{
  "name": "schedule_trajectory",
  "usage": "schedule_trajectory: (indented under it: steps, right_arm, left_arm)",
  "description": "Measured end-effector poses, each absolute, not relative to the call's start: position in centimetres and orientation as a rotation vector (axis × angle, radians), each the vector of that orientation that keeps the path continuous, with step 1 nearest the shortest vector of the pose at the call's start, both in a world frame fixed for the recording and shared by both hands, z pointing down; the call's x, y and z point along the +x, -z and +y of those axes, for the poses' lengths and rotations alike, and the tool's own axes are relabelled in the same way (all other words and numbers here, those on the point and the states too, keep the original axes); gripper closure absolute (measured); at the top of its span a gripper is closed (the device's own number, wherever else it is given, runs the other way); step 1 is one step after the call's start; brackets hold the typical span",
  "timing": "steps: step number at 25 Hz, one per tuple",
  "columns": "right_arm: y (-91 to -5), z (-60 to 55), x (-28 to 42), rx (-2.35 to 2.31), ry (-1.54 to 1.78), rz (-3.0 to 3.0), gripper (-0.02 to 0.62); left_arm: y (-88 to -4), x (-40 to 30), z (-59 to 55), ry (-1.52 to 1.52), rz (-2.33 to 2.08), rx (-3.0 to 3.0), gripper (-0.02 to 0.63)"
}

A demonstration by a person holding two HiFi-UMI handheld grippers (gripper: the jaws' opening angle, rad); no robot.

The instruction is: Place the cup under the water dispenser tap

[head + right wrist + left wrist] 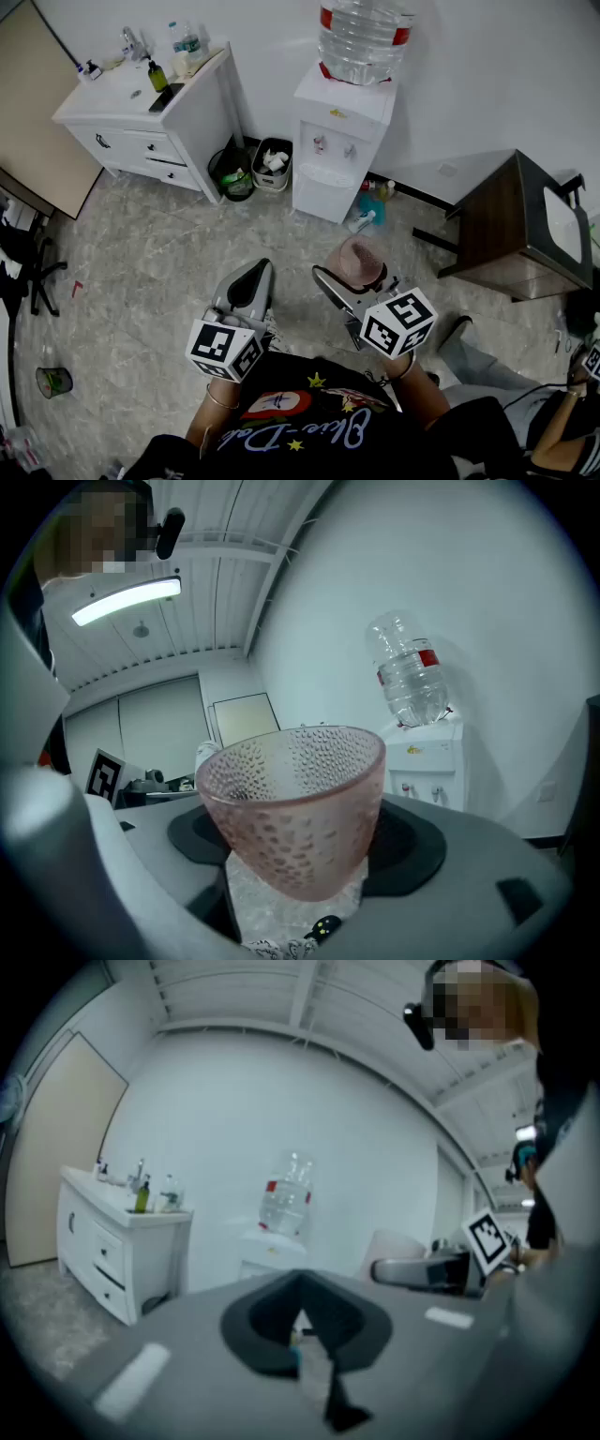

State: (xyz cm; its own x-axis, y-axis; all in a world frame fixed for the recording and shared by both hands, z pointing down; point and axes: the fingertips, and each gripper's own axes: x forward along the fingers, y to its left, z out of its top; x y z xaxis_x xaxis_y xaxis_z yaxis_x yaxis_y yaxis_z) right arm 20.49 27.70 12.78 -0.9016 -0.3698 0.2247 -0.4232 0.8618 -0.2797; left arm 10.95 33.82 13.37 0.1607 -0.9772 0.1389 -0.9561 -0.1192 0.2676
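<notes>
A pink dimpled glass cup sits upright between the jaws of my right gripper, which is shut on it. In the right gripper view the cup fills the middle, with the grey jaws of the right gripper pressed on both its sides. The white water dispenser stands ahead against the wall, a big bottle on top and two taps on its front. It also shows behind the cup. My left gripper is held level beside the right one, jaws together and empty.
A white cabinet with a sink stands to the dispenser's left, two waste bins between them. Spray bottles lie at the dispenser's foot. A dark wooden table is at the right, a seated person below it.
</notes>
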Motion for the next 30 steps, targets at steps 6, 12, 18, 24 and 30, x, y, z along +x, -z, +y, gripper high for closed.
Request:
schedule_trajectory:
  steps: [6,12,18,24,30]
  right_arm:
    - [-15.2,16.6,9.5,0.821,-0.516,-2.894,0.212]
    - [-21.0,5.4,3.8,1.136,-0.477,-2.731,0.210]
    - [-27.8,-3.1,1.2,1.295,-0.453,-2.657,0.210]
    - [-38.7,-8.8,0.4,1.309,-0.380,-2.585,0.210]
    - [-47.4,-13.0,0.9,1.384,-0.401,-2.514,0.211]
  left_arm:
    - [-14.0,0.1,20.8,0.045,-1.697,2.286,0.612]
    - [-16.4,-7.0,10.3,-0.062,-1.506,2.373,0.612]
    - [-23.5,-8.8,2.7,-0.069,-1.445,2.314,0.612]
    - [-33.7,-8.5,-1.5,-0.107,-1.407,2.300,0.612]
    - [-39.5,-7.5,-4.3,-0.098,-1.399,2.275,0.611]
